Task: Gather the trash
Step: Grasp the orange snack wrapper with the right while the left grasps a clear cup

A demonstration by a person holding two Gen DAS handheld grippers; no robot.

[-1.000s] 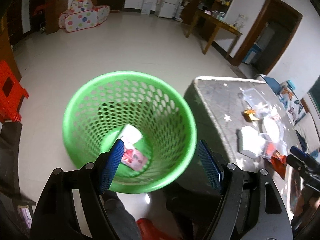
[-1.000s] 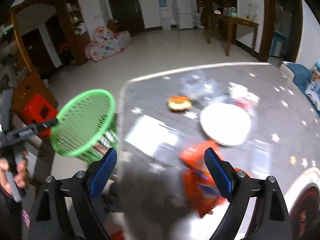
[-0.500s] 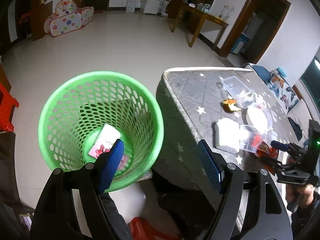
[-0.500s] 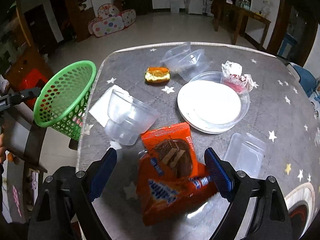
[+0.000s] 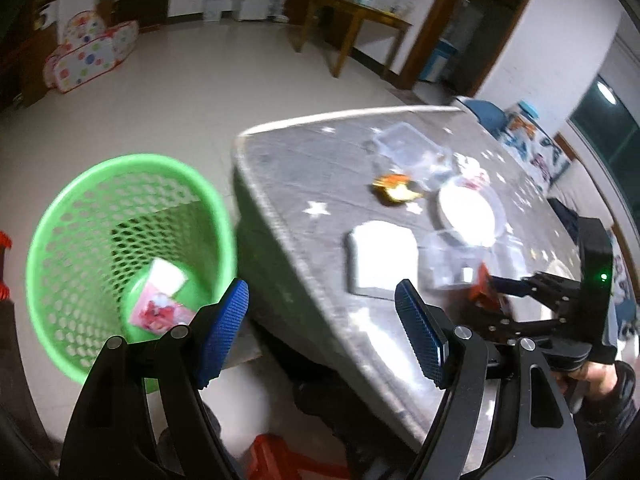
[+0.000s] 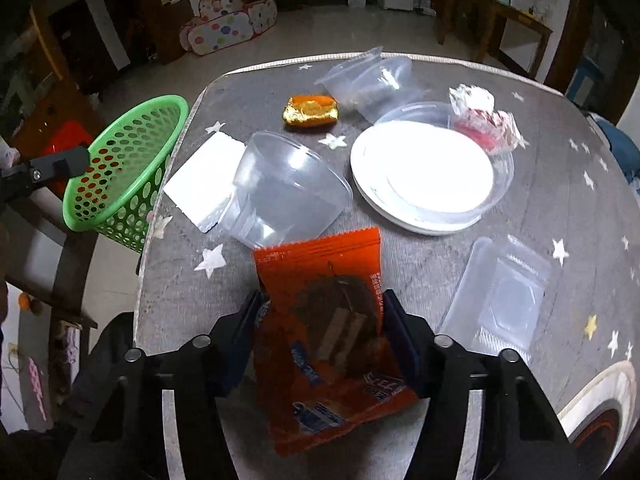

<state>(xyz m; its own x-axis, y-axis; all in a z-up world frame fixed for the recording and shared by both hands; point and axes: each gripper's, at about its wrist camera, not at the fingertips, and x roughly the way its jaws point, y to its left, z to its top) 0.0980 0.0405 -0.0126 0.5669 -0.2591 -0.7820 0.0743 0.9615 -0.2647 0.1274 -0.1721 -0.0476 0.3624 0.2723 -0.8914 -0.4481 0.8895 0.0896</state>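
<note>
Two claws noted: right claw (image 6: 320, 320) clenched the orange wrapper (image 6: 328, 320) at the table's (image 6: 560, 184) near edge for binning; left claw (image 5: 320, 320) stood released beside the green basket (image 5: 60, 240).

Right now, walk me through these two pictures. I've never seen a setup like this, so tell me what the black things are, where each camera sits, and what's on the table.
There is no robot here. A person holds a hand-held grasping tool in each hand, and each tool carries a wide-angle camera looking forward along its two blue-padded fingers.

The left wrist view shows the left tool open and holding nothing, beside a green basket with some wrappers already in it.

The right wrist view shows the right tool closed on an orange snack wrapper on the grey star-patterned table.

Also on the table: a clear plastic cup on its side, a white napkin, a gold foil wrapper, a white plate, and clear plastic containers.
</note>
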